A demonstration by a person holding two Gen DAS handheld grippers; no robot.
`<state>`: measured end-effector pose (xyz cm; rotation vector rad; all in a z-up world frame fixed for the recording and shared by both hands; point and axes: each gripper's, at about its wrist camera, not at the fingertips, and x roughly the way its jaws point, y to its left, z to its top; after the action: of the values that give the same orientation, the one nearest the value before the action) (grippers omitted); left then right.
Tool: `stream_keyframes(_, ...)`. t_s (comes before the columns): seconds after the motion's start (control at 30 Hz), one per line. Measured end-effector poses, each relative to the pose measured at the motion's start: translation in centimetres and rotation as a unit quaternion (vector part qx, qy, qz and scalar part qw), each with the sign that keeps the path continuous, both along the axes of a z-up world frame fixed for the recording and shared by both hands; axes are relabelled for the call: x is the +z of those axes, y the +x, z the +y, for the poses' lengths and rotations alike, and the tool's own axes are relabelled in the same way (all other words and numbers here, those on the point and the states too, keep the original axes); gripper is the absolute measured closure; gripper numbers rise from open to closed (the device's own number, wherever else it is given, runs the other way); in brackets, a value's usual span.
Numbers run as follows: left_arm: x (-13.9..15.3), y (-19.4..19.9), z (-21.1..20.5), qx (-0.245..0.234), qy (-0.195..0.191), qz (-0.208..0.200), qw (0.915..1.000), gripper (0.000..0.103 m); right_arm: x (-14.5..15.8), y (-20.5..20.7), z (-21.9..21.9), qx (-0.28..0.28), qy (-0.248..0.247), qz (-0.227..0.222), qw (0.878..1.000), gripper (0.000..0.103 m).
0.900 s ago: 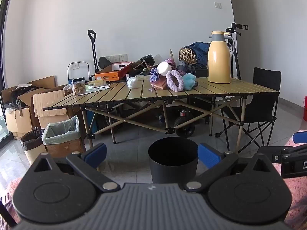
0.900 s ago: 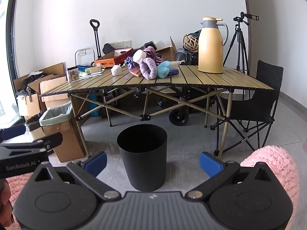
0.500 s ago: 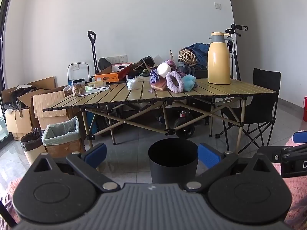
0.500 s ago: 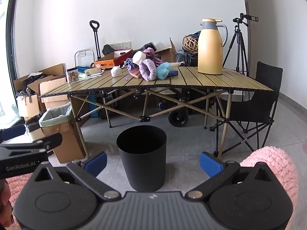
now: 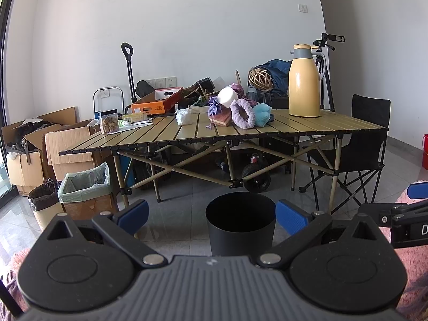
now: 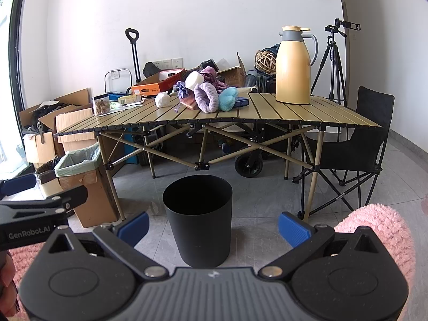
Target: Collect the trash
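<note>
Black and open-topped, the trash bin [image 6: 197, 219] stands on grey floor tiles straight ahead of the right gripper [image 6: 212, 226] and the left gripper [image 5: 211, 212], both spread wide with nothing between the blue pads. Beyond it a slatted folding table [image 6: 307, 115] carries a crumpled white wad [image 6: 162, 99], a yellow thermos [image 6: 293, 67] and plush items. "GenRobot.AI" reads on the left gripper's side.

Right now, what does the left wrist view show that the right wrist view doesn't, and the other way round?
Only the left wrist view shows the red bucket at the right edge. Only the right wrist view shows the tripod's spread legs and the black bin's base on the floor. Both share the folding table, yellow thermos, crumpled white paper, lined cardboard box, and open, empty jaws on left gripper and right gripper.
</note>
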<state>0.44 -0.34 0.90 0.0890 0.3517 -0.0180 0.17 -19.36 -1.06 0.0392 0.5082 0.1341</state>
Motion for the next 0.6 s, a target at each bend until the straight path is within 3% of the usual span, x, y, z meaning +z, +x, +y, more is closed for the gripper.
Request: stream_keyframes(0.6,-1.2,-0.2,0.2,-0.004,0.0,0.008,1.0,0.0,0.0,-0.1,0.0,0.0,0.0,-0.001,1.0,0.0)
